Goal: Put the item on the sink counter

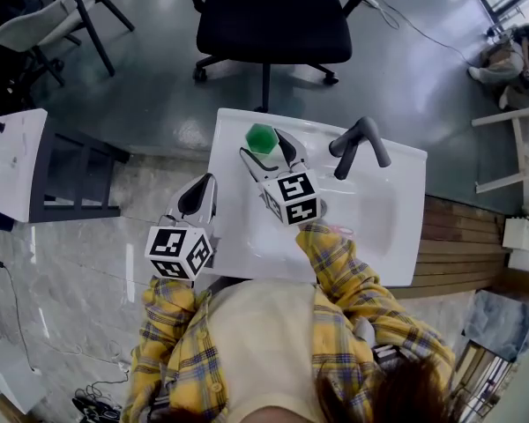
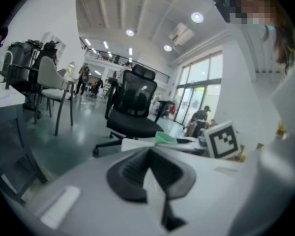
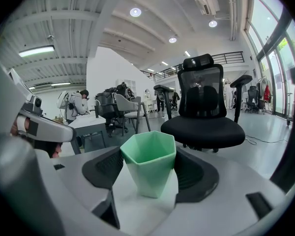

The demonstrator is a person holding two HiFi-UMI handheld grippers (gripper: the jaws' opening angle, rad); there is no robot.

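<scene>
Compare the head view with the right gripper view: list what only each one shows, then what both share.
Only the head view: the faucet, the sink basin, the left claw beside the counter's left edge, and the person's plaid sleeves.

Only the right gripper view: the ceiling lights, a person standing by distant desks, and the cup's faceted side, with the right claw jaws against it on both sides.

Both: the green cup standing on the white counter, and the black office chair beyond it.
</scene>
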